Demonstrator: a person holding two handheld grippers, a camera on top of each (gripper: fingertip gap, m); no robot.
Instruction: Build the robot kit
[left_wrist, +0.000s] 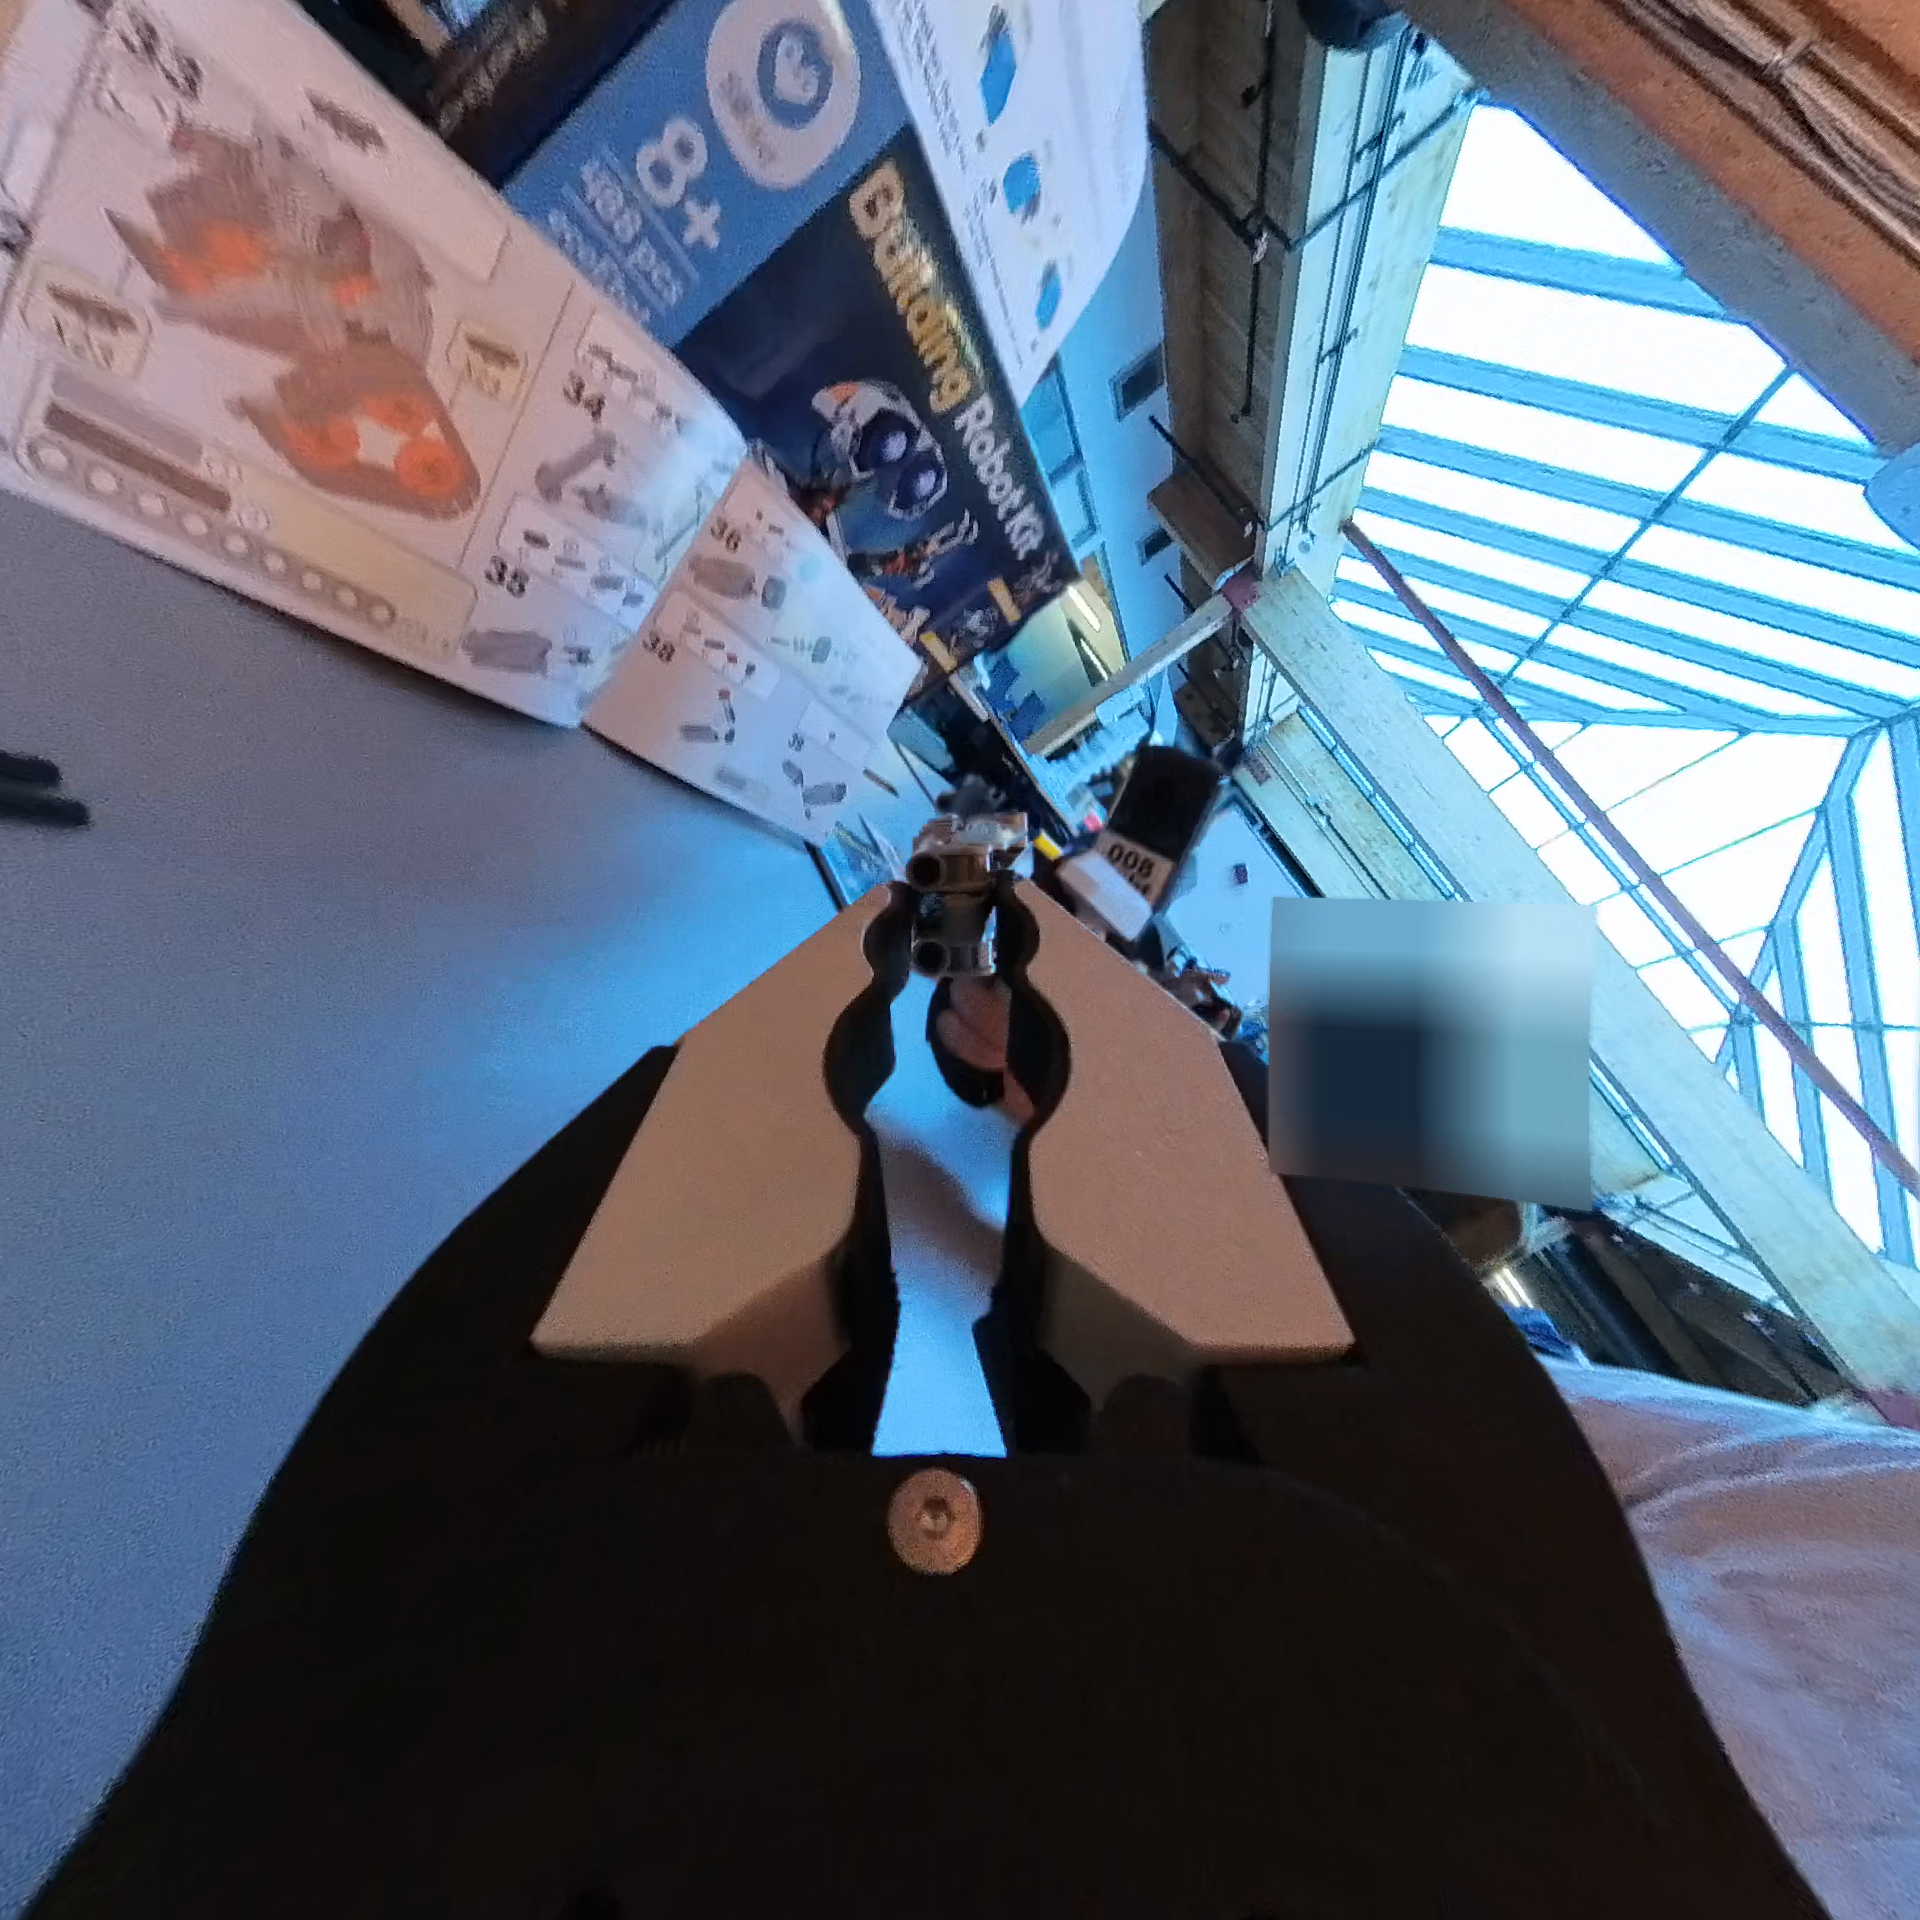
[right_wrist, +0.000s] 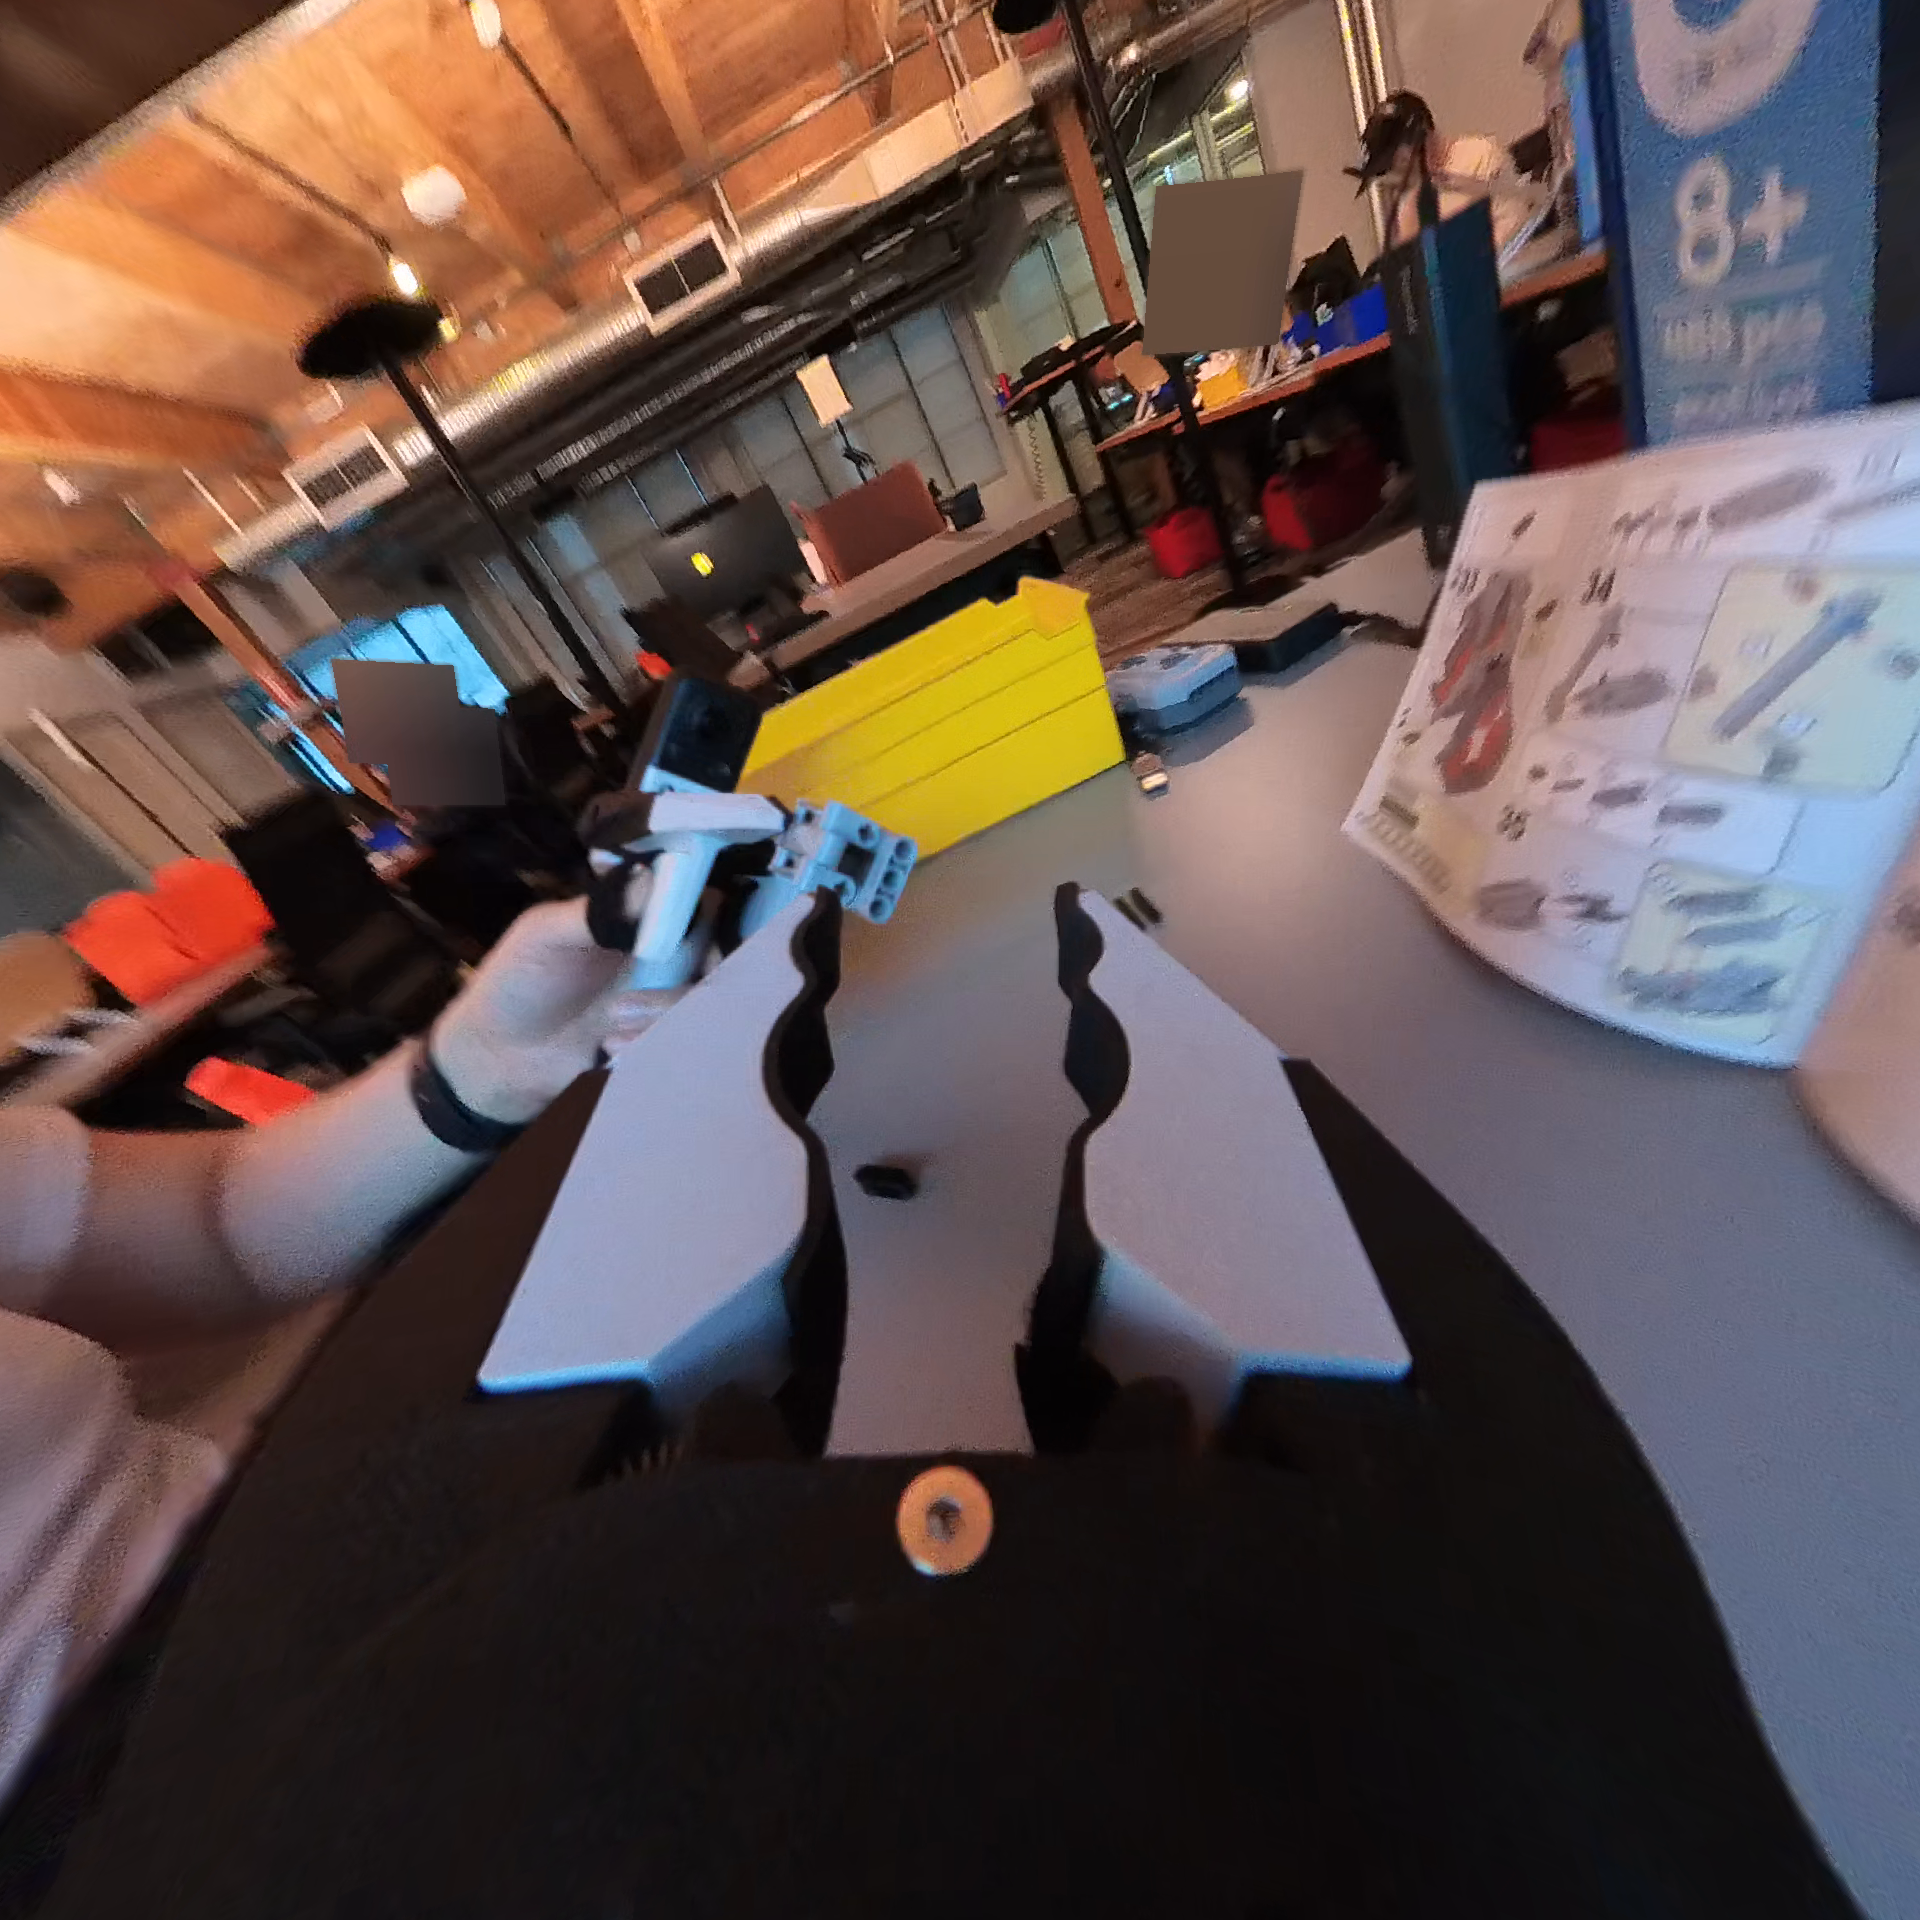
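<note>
The left gripper (left_wrist: 951, 914) is clamped on a small grey building-block assembly (left_wrist: 961, 894), a studded, holed plastic piece pinched at the very tips of its pale wedge-shaped fingers (left_wrist: 769, 1122), whose inner edges are black and scalloped. From the right wrist view the same assembly (right_wrist: 831, 868) shows as light grey beams with round pin holes, held up above the table (right_wrist: 1455, 1247) beside the right gripper's left fingertip; whether they touch cannot be told. A bare hand (right_wrist: 530, 997) with a dark wristband grips the left tool's handle.

The right gripper (right_wrist: 945, 904) is spread apart and holds nothing; between its fingers, down on the smooth grey tabletop, lies a small black plastic piece (right_wrist: 883, 1181). Two short black pins (right_wrist: 1138, 907) lie just past its right fingertip.

An unfolded paper instruction sheet (right_wrist: 1662, 748) with printed diagrams stands propped to the right, in front of a blue cardboard kit box (right_wrist: 1745, 208). Farther back sits a yellow plastic bin (right_wrist: 956, 717) with ribbed sides, and beside it a grey-white electronic block (right_wrist: 1179, 681).
</note>
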